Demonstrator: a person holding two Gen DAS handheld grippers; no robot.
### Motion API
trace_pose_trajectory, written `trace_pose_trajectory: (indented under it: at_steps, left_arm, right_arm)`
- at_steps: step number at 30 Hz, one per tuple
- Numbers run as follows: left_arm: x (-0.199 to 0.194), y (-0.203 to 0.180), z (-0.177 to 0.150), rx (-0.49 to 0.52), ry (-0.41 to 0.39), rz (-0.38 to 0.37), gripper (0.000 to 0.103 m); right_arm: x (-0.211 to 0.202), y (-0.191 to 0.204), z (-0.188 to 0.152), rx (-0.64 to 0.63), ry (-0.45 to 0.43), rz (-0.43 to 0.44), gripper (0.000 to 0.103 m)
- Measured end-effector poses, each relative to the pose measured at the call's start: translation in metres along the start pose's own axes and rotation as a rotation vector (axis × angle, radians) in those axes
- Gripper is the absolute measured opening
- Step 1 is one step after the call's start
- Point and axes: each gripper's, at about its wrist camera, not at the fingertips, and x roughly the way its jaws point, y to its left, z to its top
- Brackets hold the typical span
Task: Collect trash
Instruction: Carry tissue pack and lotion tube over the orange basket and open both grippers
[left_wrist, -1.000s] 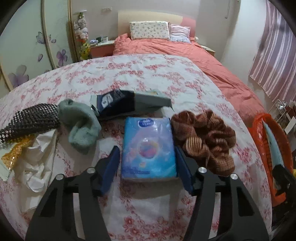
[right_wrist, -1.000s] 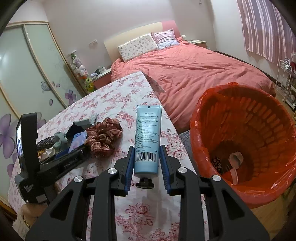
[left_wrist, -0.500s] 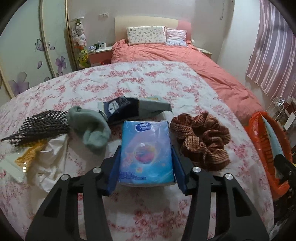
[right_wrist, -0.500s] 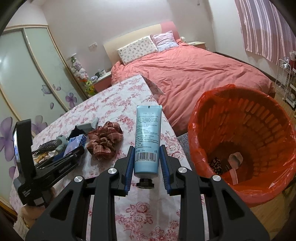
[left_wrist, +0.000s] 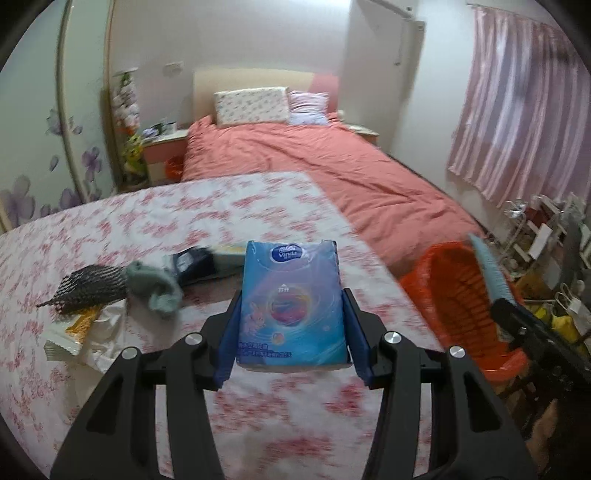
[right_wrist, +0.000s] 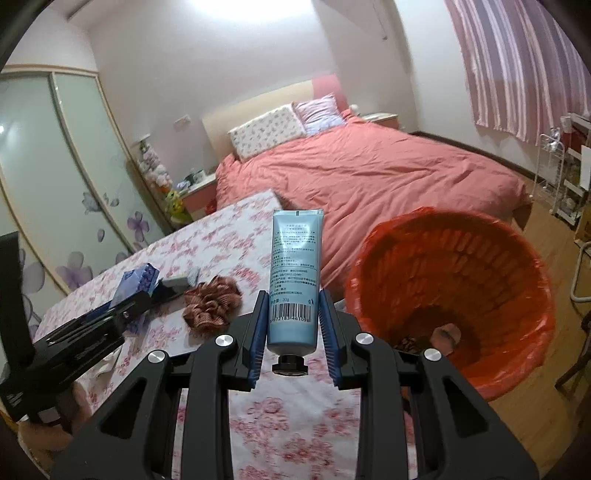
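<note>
My left gripper (left_wrist: 291, 314) is shut on a blue tissue pack (left_wrist: 291, 302) and holds it lifted above the floral table (left_wrist: 184, 221). My right gripper (right_wrist: 293, 325) is shut on a pale blue cream tube (right_wrist: 295, 273), cap toward me, raised just left of the orange-lined trash basket (right_wrist: 461, 266). The basket also shows at the right of the left wrist view (left_wrist: 461, 295), with the tube (left_wrist: 487, 269) over its rim. Some trash lies at the basket's bottom (right_wrist: 443, 332).
On the table lie a black mesh net (left_wrist: 88, 284), a grey-green sock (left_wrist: 155, 288), a dark packet (left_wrist: 192, 262), white crumpled paper (left_wrist: 107, 328) and a brown scrunchie (right_wrist: 210, 302). A pink bed (right_wrist: 369, 177) stands behind; a wire rack (right_wrist: 561, 177) stands far right.
My left gripper closed on the tissue pack, lifted it off the table and swung right toward the basket. My right gripper rose slightly with the tube.
</note>
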Motion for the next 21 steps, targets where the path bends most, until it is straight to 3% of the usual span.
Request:
trace_pose_trajectory:
  at_steps: [9, 21]
  left_arm:
    - [-0.014, -0.069, 0.010, 0.070, -0.038, -0.140, 0.050]
    - [0.019, -0.167, 0.004, 0.174, -0.003, -0.299, 0.050]
  right_arm:
    - [-0.019, -0.043, 0.012, 0.045, -0.081, -0.100, 0.028]
    - [-0.010, -0.110, 0.019, 0.150, -0.087, -0.144, 0.028]
